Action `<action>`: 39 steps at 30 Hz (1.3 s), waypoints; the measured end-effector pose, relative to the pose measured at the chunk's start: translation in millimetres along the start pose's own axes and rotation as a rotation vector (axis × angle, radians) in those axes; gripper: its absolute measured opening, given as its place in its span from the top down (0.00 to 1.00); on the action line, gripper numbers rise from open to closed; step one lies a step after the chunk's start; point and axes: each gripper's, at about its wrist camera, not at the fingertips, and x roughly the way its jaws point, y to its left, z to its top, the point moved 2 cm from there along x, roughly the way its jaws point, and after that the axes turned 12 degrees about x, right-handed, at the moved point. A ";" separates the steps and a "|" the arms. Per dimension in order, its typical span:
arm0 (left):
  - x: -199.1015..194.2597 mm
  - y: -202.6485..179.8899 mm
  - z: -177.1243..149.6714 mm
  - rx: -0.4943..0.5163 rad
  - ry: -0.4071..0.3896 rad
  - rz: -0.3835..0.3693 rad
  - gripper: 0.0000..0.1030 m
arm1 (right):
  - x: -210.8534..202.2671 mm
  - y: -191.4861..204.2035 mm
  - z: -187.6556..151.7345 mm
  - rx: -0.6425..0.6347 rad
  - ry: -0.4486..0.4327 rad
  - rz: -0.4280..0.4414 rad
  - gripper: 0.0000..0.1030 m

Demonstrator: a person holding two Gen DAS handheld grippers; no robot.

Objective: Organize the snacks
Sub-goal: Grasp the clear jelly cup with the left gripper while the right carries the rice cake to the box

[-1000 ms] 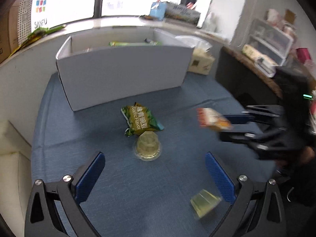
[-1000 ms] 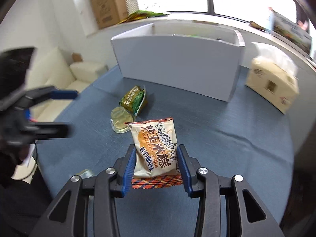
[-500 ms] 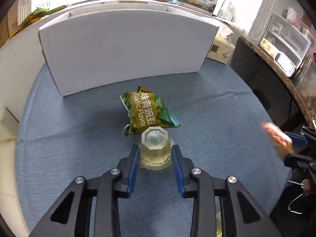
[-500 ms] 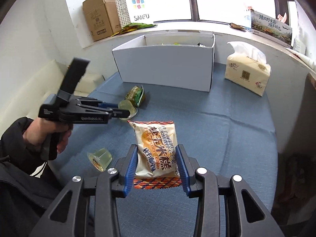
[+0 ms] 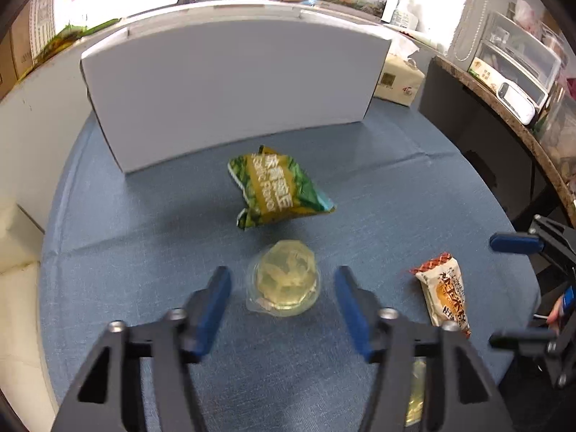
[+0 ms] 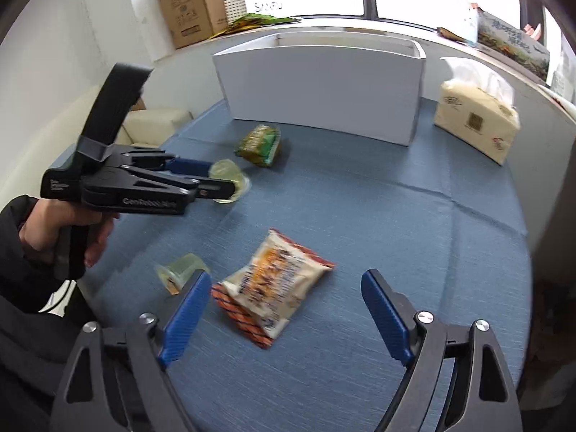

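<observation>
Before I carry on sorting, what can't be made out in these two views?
- Box contents: both views, hidden by its front wall.
- Second jelly cup: blurred in the right view; in the left view mostly behind the left gripper.
- Orange packet print: motion-blurred, right view.
- Right gripper: cut off by the left view's edge.

Tablecloth (image 5: 144,288): matt blue woven cloth, creased. Jelly cup (image 5: 284,280): clear glossy plastic. Green packet (image 5: 277,187): shiny foil. White box (image 5: 230,90), upper frame: smooth matt card.
</observation>
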 end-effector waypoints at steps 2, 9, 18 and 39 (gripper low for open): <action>2.3 -0.3 0.0 0.008 0.006 -0.002 0.35 | 8.5 4.2 0.7 -0.005 0.016 -0.018 0.14; 18.4 -2.7 5.5 0.034 0.009 0.001 0.55 | 35.5 10.8 5.3 0.004 0.082 -0.058 0.53; -10.0 3.6 4.0 0.025 -0.070 -0.011 0.56 | 19.4 6.1 11.5 0.021 0.027 -0.050 0.56; -73.0 108.7 193.1 -0.015 -0.322 0.074 0.50 | -16.3 -12.3 262.7 0.071 -0.292 -0.042 0.50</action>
